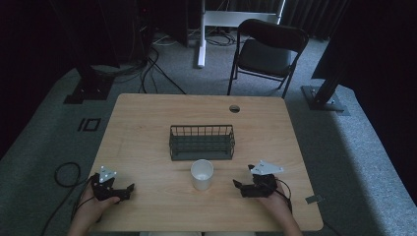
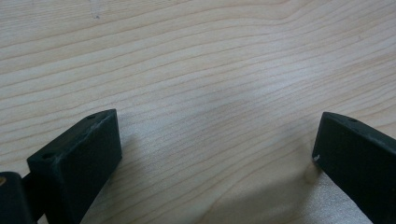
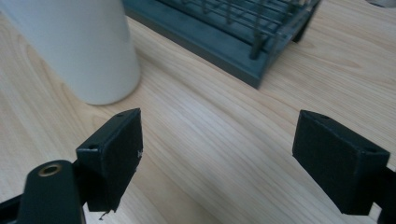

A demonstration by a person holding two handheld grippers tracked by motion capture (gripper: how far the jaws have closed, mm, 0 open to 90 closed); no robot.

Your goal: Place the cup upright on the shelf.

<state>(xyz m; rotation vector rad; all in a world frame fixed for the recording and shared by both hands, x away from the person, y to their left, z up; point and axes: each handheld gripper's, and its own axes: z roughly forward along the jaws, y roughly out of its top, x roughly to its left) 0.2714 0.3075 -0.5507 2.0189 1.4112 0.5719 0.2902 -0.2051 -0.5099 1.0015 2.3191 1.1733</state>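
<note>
Ahead of both grippers in the high view, a white cup (image 1: 202,174) stood just before a wire basket (image 1: 201,142); a careless sideways sweep could topple it. Left gripper view: the left gripper (image 2: 217,154) gaped wide over bare table (image 2: 210,56), holding nothing. Right gripper view: the right gripper (image 3: 217,158) was equally spread and empty, the cup ahead-left.

This looks like a lab or recording studio: a plain wooden table (image 1: 147,123) stands on grey carpet, ringed by black curtains. Cables (image 1: 152,69) trail across the far floor past black stand bases (image 1: 88,91), a folding chair (image 1: 268,51) and a white frame leg (image 1: 201,44).
</note>
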